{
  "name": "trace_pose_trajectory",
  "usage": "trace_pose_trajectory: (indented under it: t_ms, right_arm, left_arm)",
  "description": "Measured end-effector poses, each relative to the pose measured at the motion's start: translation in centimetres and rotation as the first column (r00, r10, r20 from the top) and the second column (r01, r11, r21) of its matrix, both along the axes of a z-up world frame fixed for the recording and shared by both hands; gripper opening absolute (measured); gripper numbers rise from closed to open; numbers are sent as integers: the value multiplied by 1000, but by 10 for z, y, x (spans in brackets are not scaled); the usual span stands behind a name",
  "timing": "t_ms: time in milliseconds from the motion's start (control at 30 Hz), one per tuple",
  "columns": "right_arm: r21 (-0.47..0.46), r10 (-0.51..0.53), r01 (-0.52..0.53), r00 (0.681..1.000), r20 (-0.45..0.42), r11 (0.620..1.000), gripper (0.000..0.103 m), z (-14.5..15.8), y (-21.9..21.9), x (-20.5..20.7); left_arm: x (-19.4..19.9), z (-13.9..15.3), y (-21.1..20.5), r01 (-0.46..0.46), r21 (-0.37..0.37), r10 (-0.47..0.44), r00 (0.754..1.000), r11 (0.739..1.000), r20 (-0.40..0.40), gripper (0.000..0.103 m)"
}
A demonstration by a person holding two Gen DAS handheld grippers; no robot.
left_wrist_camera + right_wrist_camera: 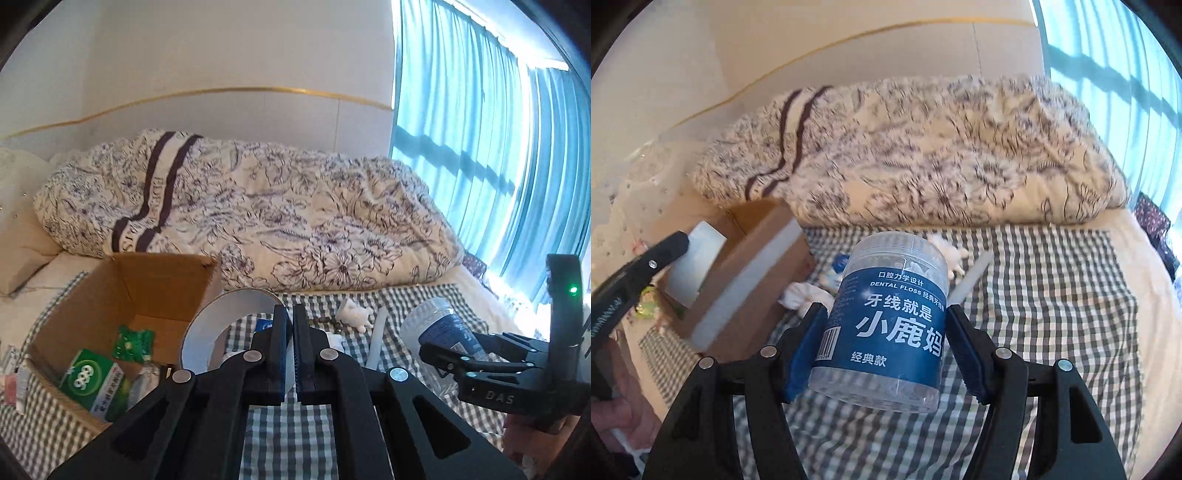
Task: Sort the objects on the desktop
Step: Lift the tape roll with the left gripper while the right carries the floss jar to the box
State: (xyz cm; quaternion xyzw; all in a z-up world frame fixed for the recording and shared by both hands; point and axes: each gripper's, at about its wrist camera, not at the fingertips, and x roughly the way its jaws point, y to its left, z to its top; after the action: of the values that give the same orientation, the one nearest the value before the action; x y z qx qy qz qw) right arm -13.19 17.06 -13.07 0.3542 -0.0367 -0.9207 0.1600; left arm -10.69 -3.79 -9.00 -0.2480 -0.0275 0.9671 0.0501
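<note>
Presently the right tool is gripping a clear dental floss jar with a blue label, its blue pads pressing on both sides of the jar's lower half; the jar is tilting slightly and being held above the checked cloth spread on the bed. Seen from the left wrist view, the same jar is sitting in the right tool at the right edge of the frame. The left tool is clenching on the wall of a wide roll of clear tape, its fingers nearly together with the thin band between them; the roll is hanging just beside the open cardboard box. The box is standing on the cloth at the left and is holding a green carton and a green sachet. A small white figure and a pale tube are lying on the cloth between the two tools. A floral quilt is lying bunched behind them, and teal curtains are hanging at the right.
</note>
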Motion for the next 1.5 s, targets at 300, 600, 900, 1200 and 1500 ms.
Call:
trace_pose_trajectory:
  t_ms: [300,600,900,1200,1500]
  right_arm:
    - [-11,29,-31,992,-120,999,65,59,-24,54]
    - [-15,70,-75,971,-229,997,65,112,-65,100]
    - [-15,128,-137,953,-273,990,60,139,-109,116]
    - [9,140,-140,979,-145,990,60,83,-144,70]
    - [22,183,-182,976,-121,983,60,71,-169,43]
  left_arm:
    - [49,45,-20,-24,9,24,997,1000,-76,3]
    - [96,87,-50,-59,-2,58,985,998,-165,3]
    - [121,110,-98,-125,11,125,973,992,-194,3]
    - [104,94,-147,-179,20,180,971,984,-154,3]
    - [67,80,-174,-184,17,184,974,983,-132,3]
